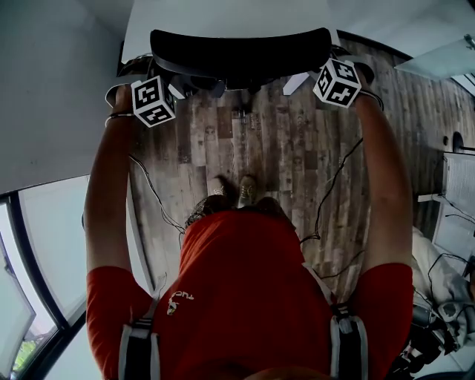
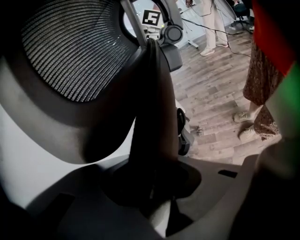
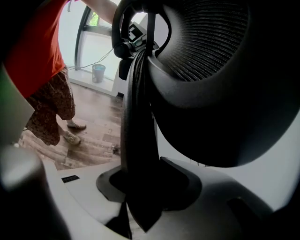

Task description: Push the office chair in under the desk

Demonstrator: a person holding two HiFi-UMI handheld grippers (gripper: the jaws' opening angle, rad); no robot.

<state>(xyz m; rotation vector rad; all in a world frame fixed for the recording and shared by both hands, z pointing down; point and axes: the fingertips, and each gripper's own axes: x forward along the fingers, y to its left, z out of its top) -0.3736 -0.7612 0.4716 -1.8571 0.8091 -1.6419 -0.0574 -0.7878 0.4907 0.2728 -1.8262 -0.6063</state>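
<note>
Left gripper [image 2: 154,190]: jaws pinched on the dark side rim of the office chair [image 2: 150,117] backrest; rim runs straight up out of the jaw seat, with the mesh panel [image 2: 70,51] to its left.
Right gripper [image 3: 140,187]: the same hold on the opposite rim, jaws closed against it, mesh [image 3: 206,42] to the right.

Head view: left gripper [image 1: 172,90] and right gripper [image 1: 326,78] sit at the two ends of the backrest [image 1: 241,52], arms stretched forward. The backrest's top edge lies just at the near edge of the white desk [image 1: 223,18]; the seat cannot be seen.

Room: bare plank floor [image 1: 282,148] between the chair and the person's shoes [image 1: 237,189]. Cables [image 1: 330,185] trail over the planks on both sides. Grey wall [image 1: 52,89] close on the left.
</note>
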